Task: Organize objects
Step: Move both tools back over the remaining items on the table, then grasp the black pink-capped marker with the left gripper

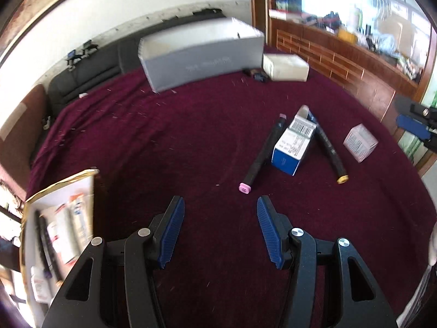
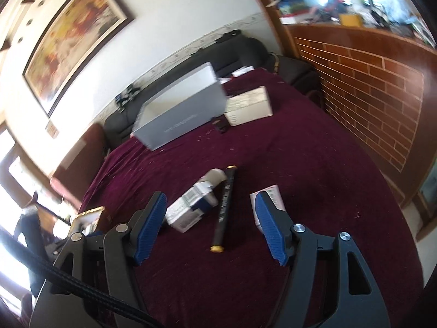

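Lying ahead of both empty, parted fingers (image 2: 209,218), a marker (image 2: 224,209) apparently touches the box (image 2: 188,210).

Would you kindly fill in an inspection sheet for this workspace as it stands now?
Surface: maroon cloth, flecked with lint.
Job's things: pink-capped marker and yellow-capped marker lying on either side of the blue and white carton; small pink box to their right; gold-rimmed tray at the left, already holding items.
Clutter: large grey box, white box and a small dark object at the far end.
Grippers: left gripper and right gripper, jaws open, nothing between them.
Cables: black braided cable beside the right gripper.
Surroundings: dark sofa, framed painting, brick-pattern wall, crowded shelf.
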{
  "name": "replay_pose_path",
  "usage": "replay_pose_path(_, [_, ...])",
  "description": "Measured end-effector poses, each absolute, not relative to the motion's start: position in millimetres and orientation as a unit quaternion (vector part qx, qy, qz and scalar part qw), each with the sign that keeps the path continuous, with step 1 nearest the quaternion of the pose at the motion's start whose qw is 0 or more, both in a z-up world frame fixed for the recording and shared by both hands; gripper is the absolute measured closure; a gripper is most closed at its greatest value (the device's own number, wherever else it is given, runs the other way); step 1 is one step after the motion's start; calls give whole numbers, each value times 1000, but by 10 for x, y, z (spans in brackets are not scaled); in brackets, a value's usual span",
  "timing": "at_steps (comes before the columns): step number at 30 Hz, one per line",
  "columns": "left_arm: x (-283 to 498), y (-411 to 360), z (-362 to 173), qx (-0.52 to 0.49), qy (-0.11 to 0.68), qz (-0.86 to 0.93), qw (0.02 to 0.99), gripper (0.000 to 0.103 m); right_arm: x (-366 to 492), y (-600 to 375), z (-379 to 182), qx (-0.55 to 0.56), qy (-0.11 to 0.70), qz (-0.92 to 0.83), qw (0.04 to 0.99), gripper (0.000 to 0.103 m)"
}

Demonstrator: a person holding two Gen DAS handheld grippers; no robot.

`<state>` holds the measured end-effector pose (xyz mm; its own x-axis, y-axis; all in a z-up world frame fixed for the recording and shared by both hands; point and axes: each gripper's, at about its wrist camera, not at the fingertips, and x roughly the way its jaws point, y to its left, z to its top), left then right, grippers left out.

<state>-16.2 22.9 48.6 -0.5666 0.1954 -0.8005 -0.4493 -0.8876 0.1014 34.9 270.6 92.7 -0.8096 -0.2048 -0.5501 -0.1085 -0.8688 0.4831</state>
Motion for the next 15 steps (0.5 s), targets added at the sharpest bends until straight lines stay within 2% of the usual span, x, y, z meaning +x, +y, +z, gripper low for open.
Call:
replay_pose_path(9, [-351,620,142,-405,242,861,193,54,237,2940,596,284,-292,-913,13,36])
replay_pose_path(15, [-486,787,73,-401,228,860,216,54,210,2995,535,288,-294,-911,12,36])
